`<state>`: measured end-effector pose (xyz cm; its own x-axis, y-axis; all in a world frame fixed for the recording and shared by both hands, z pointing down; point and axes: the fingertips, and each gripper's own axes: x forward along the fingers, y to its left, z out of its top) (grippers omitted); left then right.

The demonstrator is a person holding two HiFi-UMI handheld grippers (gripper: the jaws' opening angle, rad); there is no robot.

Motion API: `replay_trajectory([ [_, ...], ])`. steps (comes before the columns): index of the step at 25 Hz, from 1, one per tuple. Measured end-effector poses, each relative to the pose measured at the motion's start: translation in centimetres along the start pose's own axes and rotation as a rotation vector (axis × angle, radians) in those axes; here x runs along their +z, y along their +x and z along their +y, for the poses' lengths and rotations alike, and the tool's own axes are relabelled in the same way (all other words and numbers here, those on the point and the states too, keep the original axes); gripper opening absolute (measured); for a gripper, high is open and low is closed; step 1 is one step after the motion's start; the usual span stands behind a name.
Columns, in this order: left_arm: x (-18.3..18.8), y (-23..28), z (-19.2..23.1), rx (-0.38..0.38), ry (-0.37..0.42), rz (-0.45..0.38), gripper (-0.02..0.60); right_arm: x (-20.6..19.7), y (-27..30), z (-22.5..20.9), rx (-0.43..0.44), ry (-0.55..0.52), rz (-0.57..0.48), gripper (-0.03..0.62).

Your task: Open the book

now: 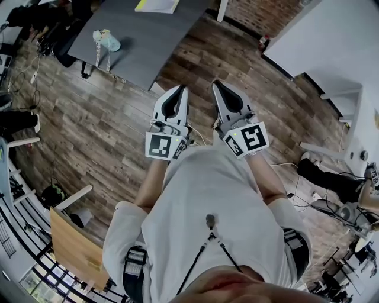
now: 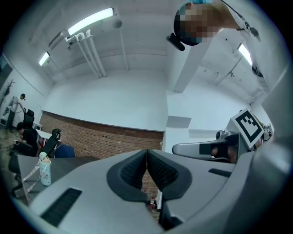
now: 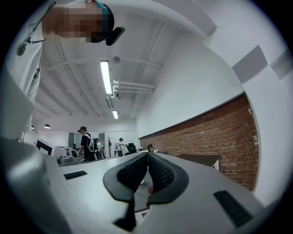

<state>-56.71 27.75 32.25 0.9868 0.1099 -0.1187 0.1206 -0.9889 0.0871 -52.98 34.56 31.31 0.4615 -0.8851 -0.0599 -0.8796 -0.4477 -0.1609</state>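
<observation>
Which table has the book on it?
The dark grey table at upper left: the book lies at its far end. The white table at right shows none.

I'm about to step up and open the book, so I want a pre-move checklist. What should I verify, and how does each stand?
1. Left gripper empty, jaws together: ok.
2. Right gripper empty, jaws together: ok.
3. Book in sight on the dark table: ok, cut by the picture's edge.
4. Book within reach: not ok; grippers are over the floor, short of the table.
5. Bottle apart from the book: ok.
6. Book closed: cannot tell.
</observation>
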Motion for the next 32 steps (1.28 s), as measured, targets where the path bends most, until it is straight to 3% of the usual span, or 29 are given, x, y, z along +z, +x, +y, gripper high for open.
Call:
replay_trajectory([
  [14,-0.7,14.0,2.9,0.05,0.003,-0.003,0.023,2.8,7.6,-12.6,0.014,-0.005,0.0,0.038],
  [32,-3.2,31.9,0.6,0.128,0.035,0.004,0.023,5.6,12.8,-30.0,0.12,0.001,-0.044,0.038],
])
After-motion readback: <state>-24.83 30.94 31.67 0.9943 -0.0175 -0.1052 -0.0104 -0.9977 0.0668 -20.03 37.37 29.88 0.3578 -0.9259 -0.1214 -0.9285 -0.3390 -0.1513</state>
